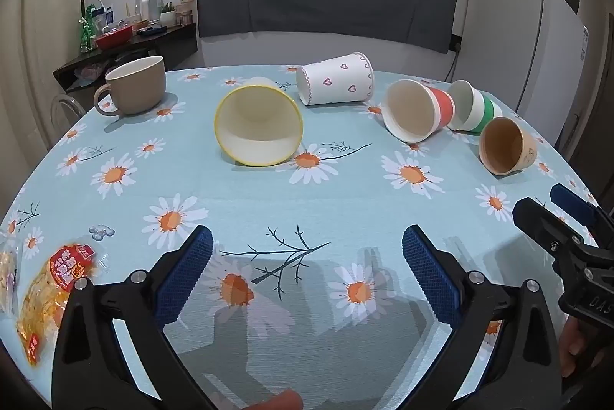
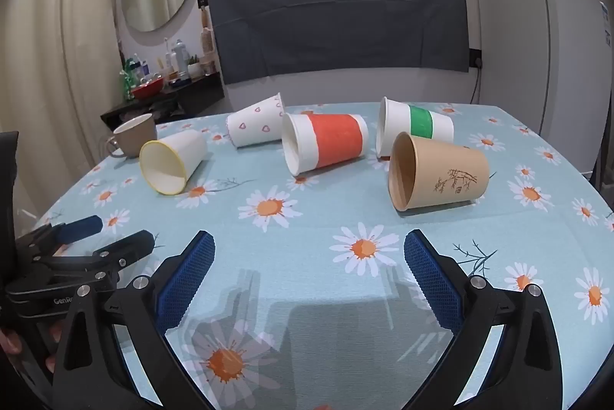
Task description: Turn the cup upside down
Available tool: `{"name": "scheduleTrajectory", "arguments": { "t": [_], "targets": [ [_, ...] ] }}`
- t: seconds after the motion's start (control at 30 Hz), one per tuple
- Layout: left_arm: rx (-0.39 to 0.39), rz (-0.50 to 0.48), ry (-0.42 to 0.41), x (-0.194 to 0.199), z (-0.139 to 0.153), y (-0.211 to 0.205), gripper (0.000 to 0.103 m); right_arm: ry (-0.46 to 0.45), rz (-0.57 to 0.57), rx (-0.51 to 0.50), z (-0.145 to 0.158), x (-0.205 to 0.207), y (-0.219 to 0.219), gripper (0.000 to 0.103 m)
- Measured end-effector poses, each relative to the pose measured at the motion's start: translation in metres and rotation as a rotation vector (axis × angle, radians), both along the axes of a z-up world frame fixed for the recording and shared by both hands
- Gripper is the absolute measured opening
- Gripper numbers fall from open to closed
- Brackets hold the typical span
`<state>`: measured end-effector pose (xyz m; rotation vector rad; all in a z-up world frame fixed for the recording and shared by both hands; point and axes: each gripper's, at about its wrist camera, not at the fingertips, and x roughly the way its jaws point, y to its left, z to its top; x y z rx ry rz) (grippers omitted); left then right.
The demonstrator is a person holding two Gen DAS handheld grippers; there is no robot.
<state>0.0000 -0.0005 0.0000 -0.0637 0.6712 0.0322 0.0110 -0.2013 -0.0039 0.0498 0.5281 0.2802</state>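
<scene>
Several paper cups lie on their sides on the daisy tablecloth: a yellow-rimmed cup (image 1: pixel 258 124) (image 2: pixel 170 162), a white cup with hearts (image 1: pixel 337 79) (image 2: pixel 255 126), a red-banded cup (image 1: pixel 416 111) (image 2: pixel 326 141), a green-banded cup (image 1: pixel 474 107) (image 2: pixel 416 126) and a brown cup (image 1: pixel 506 145) (image 2: pixel 437 172). My left gripper (image 1: pixel 307 270) is open and empty, well short of the yellow-rimmed cup. My right gripper (image 2: pixel 309 274) is open and empty, short of the red-banded and brown cups. Each gripper shows in the other's view, the right (image 1: pixel 552 214) and the left (image 2: pixel 111 235).
A beige mug (image 1: pixel 134 86) (image 2: pixel 134 135) stands upright at the table's far left. A snack bag (image 1: pixel 50 298) lies at the near left edge. A dark shelf with bottles (image 1: pixel 126 38) and a fridge (image 1: pixel 525 45) stand behind the table (image 1: pixel 307 195).
</scene>
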Motion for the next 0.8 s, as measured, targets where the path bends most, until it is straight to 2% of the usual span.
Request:
{"name": "scheduleTrajectory", "arguments": {
  "t": [0.3, 0.8],
  "targets": [
    [0.004, -0.003, 0.014, 0.0056, 0.0013, -0.0080, 0.097, 0.009, 0.005, -0.001, 0.0007, 0.0000, 0.0028, 0.095],
    [0.019, -0.016, -0.012, -0.0014, 0.0005, -0.0052, 0.097, 0.015, 0.009, -0.002, -0.0013, 0.0031, 0.0029, 0.095]
  ]
}}
